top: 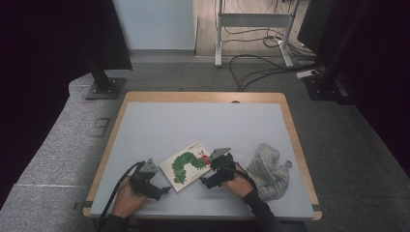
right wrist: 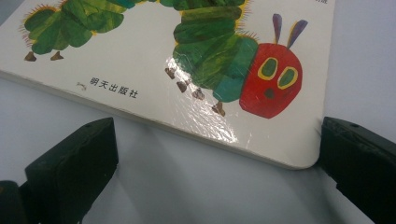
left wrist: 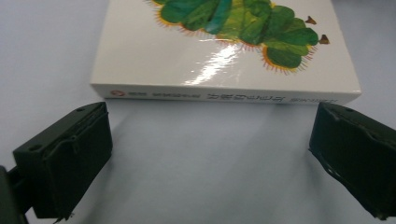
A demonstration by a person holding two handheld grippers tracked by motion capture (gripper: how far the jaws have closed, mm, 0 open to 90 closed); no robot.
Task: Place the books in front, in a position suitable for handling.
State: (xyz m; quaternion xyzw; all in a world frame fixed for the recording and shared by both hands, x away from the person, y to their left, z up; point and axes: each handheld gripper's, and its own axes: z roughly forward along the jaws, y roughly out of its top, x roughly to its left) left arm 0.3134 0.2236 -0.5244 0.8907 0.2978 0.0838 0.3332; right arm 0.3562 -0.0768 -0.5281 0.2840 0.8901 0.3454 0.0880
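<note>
Book [top: 185, 166] flat on table [top: 193, 125] | your left gripper [left wrist: 210, 154] wide open, empty, facing its spine | your right gripper [right wrist: 215, 168] wide open, empty, at its caterpillar-head corner.

Book [top: 187, 166]: white glossy board cover, green caterpillar with red head. Closed, lying flat, cover up, on table near front edge, turned askew.

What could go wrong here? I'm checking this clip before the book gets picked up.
1. The book lies flat on the table, and both tools, left and right, are open and level with its edges, so the jaws may push it along rather than get under it.
2. Its glossy cover could let a jaw slip.
3. A shove to the right could drive it into the cloth.
</note>
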